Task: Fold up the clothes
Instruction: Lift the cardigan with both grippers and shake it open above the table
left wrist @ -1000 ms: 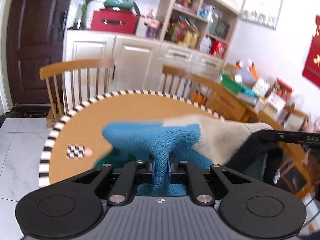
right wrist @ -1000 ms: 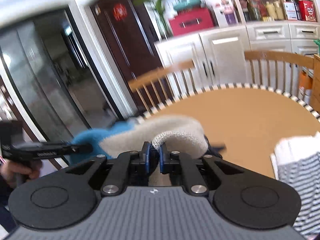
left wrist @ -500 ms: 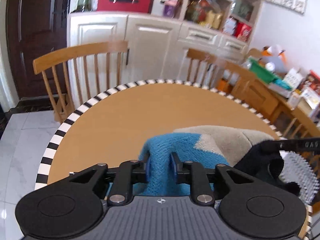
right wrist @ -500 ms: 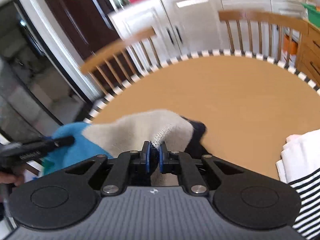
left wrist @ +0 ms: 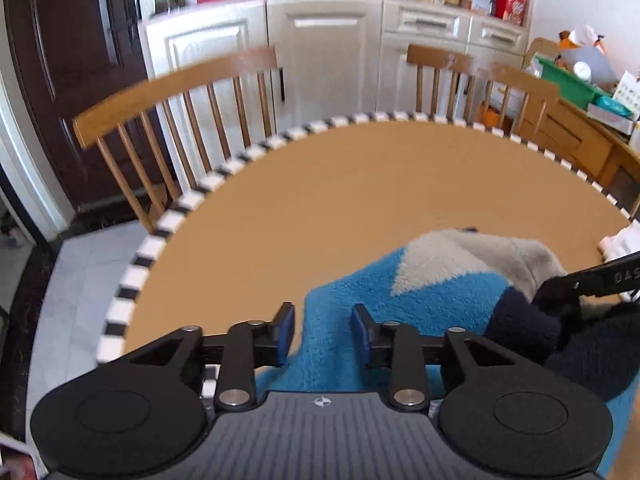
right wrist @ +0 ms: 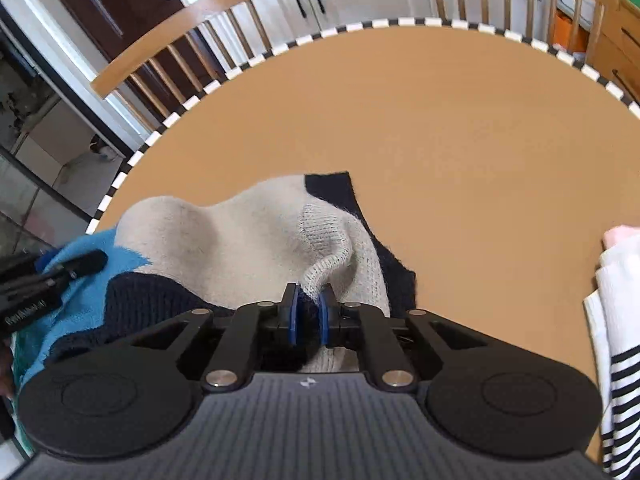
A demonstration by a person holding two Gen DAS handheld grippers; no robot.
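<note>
A knit sweater in blue, beige and navy lies bunched on the round brown table, near its front edge. My left gripper hovers over the blue part. Its jaws are opening, and the blue pads stand apart on either side of the cloth's edge without pressing on it. In the right wrist view the sweater shows its beige side. My right gripper pinches a raised beige fold, and its jaws are starting to open. One of the right gripper's fingers shows at the right edge of the left wrist view.
A folded pile of white and black-striped clothes sits at the table's right edge. Two wooden chairs stand behind the table, before white cabinets. A cluttered side table is at the far right.
Both grippers came down and forward, and the sweater went from hanging to lying on the table. The left jaws opened off the blue cloth. The right jaws still pinch the beige fold.
</note>
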